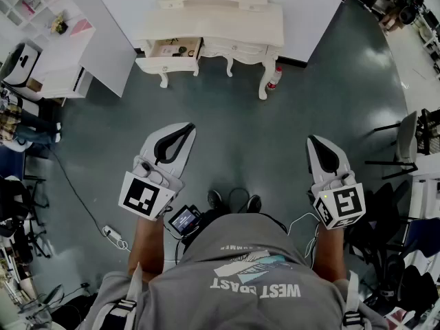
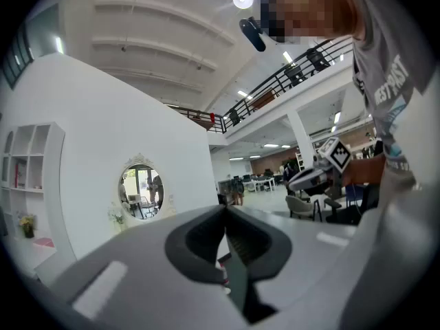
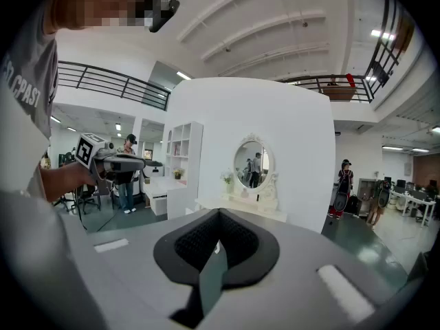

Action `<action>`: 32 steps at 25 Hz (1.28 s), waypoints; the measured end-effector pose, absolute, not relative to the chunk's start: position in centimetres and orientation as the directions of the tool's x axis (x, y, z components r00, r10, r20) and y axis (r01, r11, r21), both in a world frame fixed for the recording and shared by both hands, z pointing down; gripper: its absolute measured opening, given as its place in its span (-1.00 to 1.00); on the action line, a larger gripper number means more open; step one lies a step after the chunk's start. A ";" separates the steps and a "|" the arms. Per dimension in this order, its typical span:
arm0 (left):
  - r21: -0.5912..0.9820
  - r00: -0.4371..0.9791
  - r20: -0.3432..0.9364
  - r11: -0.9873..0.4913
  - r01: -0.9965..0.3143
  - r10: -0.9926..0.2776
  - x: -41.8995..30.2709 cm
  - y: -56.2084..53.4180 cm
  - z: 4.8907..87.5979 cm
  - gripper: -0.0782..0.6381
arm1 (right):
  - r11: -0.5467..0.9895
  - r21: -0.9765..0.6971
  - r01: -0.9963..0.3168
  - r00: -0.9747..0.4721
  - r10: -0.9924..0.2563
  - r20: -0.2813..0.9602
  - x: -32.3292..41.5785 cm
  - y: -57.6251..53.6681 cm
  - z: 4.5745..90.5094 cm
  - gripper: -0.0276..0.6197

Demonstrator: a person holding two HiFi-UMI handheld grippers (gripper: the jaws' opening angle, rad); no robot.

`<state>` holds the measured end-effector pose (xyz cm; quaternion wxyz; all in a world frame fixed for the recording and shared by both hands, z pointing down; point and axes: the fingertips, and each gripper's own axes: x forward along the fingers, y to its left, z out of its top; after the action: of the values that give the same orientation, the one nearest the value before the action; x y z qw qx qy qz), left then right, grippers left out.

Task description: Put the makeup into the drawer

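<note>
A person stands on a dark grey-green floor, seen from above, facing a white dressing table against a white wall. At the table's left end one drawer stands pulled out toward the person, its long side running along the table's front edge. Inside it lie a few small dark items on a tan lining – likely makeup, though too small to tell which way they point. More small things sit along the table's back edge, also unclear.

The left gripper and right gripper are held out well apart and well short of the table. Each is clenched, tips together, with nothing between them; their own views show the same for the left gripper and right gripper.

A red-capped bottle stands on the floor beside the table's right front leg. An oval mirror rises above the table. A white shelf unit – cut off at the top left corner – and chairs at the right border an open hall.
</note>
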<state>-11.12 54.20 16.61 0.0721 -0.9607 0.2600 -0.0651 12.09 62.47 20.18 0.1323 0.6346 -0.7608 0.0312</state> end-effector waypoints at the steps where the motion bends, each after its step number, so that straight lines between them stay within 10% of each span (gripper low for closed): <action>1: -0.170 0.856 0.093 -0.856 -0.489 -0.508 -11.3 54.3 16.7 -0.78 | 0.194 0.119 -0.974 -0.160 -0.956 0.247 11.9 62.5 20.2 -0.91; 32: -0.146 0.877 0.062 -0.874 -0.464 -0.476 -17.7 48.5 16.6 -0.78 | 0.134 0.118 -0.984 -0.106 -0.970 0.219 7.0 56.6 18.0 -0.91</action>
<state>-17.69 48.47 16.63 0.0632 -0.9667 0.2431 -0.0481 6.98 56.57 18.01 0.1219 0.6574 -0.7431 0.0287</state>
